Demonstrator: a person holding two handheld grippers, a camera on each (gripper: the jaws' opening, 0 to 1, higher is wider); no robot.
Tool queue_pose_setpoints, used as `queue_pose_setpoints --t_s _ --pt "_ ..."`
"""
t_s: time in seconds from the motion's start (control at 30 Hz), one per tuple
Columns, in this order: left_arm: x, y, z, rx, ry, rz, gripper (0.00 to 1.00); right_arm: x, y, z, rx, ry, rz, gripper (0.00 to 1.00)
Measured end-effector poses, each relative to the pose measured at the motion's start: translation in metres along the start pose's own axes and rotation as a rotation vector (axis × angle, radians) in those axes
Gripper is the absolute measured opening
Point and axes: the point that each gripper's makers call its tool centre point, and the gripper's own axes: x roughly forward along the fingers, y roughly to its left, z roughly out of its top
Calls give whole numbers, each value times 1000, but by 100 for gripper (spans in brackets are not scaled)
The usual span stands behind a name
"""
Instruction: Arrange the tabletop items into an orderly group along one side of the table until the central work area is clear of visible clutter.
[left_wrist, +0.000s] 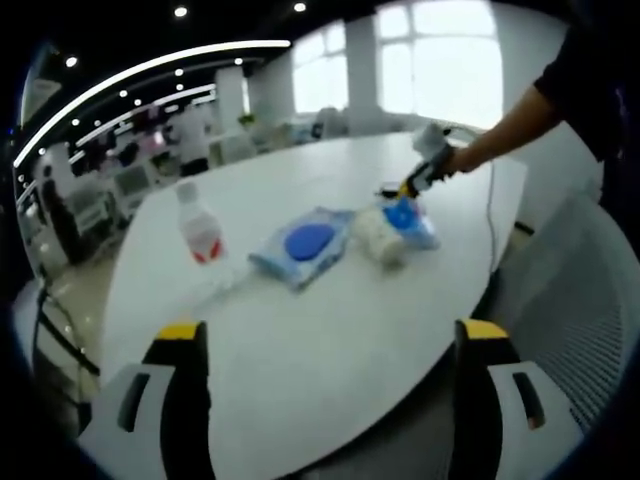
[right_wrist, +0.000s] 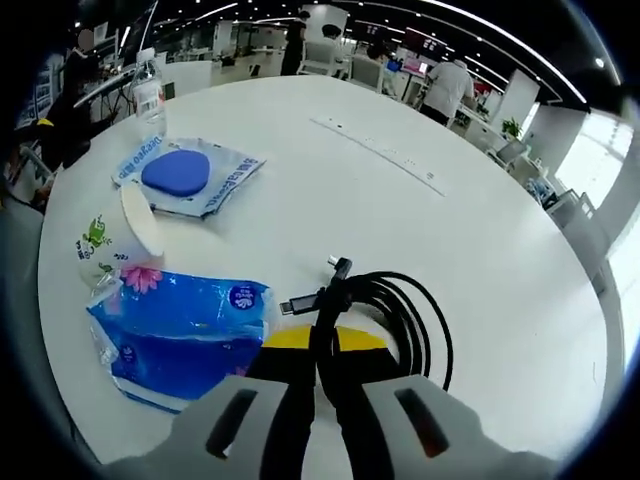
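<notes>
White table, black cable, blue tissue pack, blue-lidded wipes.

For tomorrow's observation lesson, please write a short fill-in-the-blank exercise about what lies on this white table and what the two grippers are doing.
1. The right gripper is shut on a coiled black ____.
2. The wet-wipes pack has a round lid coloured ____.
3. The clear plastic bottle wears a ____ label.
4. The left gripper, over the round white table, has its fingers ____.

Missing words: cable; blue; red; open
</notes>
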Motion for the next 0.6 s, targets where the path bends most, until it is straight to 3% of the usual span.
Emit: queue_pose_setpoints --t_s 0.3,0.6 --pt "1 0 -1 1 9 4 99 0 2 -6 -13 19 18 7" --pt "2 -2 1 3 3 1 99 -8 -8 -2 -37 -3 -19 15"
